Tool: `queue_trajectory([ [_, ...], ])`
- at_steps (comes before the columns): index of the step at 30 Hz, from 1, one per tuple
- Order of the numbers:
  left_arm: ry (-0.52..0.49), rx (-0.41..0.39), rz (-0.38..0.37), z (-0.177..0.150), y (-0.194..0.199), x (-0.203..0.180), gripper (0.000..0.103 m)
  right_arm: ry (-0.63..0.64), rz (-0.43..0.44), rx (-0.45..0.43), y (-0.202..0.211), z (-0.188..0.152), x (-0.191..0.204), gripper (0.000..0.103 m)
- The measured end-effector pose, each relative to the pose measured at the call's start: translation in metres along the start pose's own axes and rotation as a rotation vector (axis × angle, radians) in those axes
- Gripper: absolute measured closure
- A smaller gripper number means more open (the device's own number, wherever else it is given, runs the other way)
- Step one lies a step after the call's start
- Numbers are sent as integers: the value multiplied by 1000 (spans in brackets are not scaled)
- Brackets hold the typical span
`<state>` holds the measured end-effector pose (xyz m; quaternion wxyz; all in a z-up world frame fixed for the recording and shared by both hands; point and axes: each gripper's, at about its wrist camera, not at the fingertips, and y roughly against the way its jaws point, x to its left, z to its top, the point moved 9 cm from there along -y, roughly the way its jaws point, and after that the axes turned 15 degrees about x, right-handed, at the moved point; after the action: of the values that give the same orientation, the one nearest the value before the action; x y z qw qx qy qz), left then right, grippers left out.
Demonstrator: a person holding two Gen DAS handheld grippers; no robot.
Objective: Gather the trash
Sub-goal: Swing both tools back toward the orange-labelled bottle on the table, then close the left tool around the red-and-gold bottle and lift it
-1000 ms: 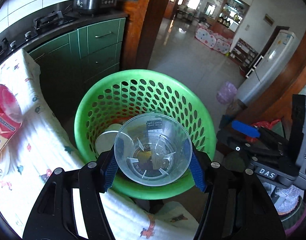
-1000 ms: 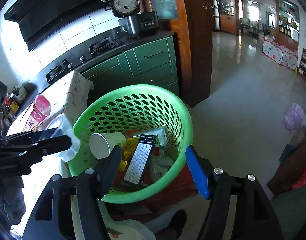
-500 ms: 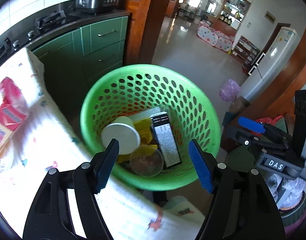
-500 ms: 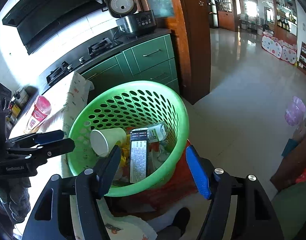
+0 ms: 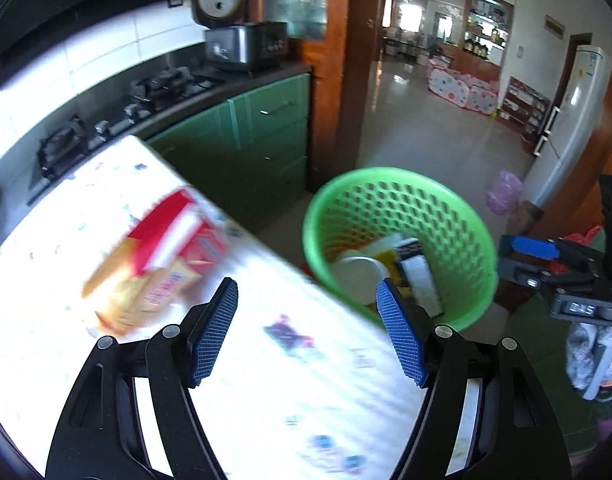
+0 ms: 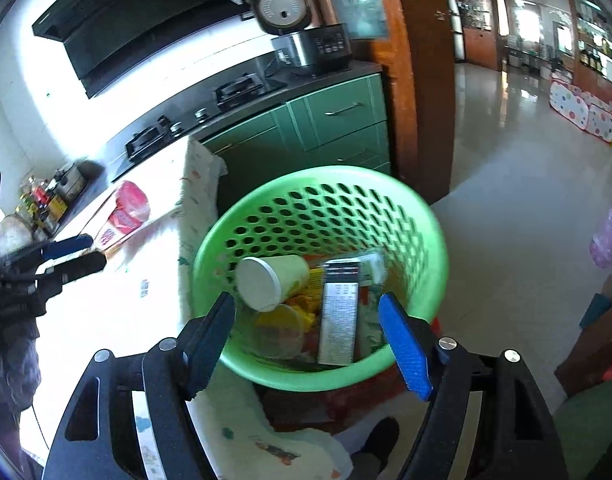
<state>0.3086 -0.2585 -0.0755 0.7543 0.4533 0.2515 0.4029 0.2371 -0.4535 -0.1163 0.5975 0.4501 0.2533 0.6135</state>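
A green perforated basket (image 6: 330, 204) stands beside the table and holds a white paper cup (image 6: 265, 284), a clear plastic cup (image 6: 279, 332), a dark printed box (image 6: 340, 316) and yellow wrappers. The basket also shows in the left wrist view (image 5: 390, 192). My left gripper (image 5: 306, 336) is open and empty over the white patterned tablecloth (image 5: 306, 400). A red and orange snack bag (image 5: 157, 268) lies on the table ahead and to its left, blurred. My right gripper (image 6: 312, 344) is open and empty above the basket's near rim.
Green cabinets (image 6: 338, 120) with a gas hob (image 6: 233, 90) and a rice cooker (image 6: 301, 40) stand behind the table. A wooden door frame (image 6: 422, 80) is right of them. The tiled floor (image 6: 526, 152) opens to the right. A fridge (image 5: 570, 112) stands far right.
My left gripper let go of the clear plastic cup, which now lies in the basket. It then swung left from above the basket to over the table. The right gripper stayed about where it was.
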Motion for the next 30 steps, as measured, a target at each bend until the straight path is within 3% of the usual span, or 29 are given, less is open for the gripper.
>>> queue_trajectory([
  [5, 4, 6, 54, 5, 4, 53, 19, 52, 20, 7, 2, -1, 30, 28],
  [11, -20, 15, 83, 15, -9, 96, 14, 99, 37, 23, -1, -1, 62, 27],
  [20, -194, 74, 124, 23, -41, 108, 9, 163, 62, 47, -12, -1, 102, 23],
  [30, -301, 135, 69, 33, -65, 116, 9, 196, 61, 91, -33, 5, 125, 23],
])
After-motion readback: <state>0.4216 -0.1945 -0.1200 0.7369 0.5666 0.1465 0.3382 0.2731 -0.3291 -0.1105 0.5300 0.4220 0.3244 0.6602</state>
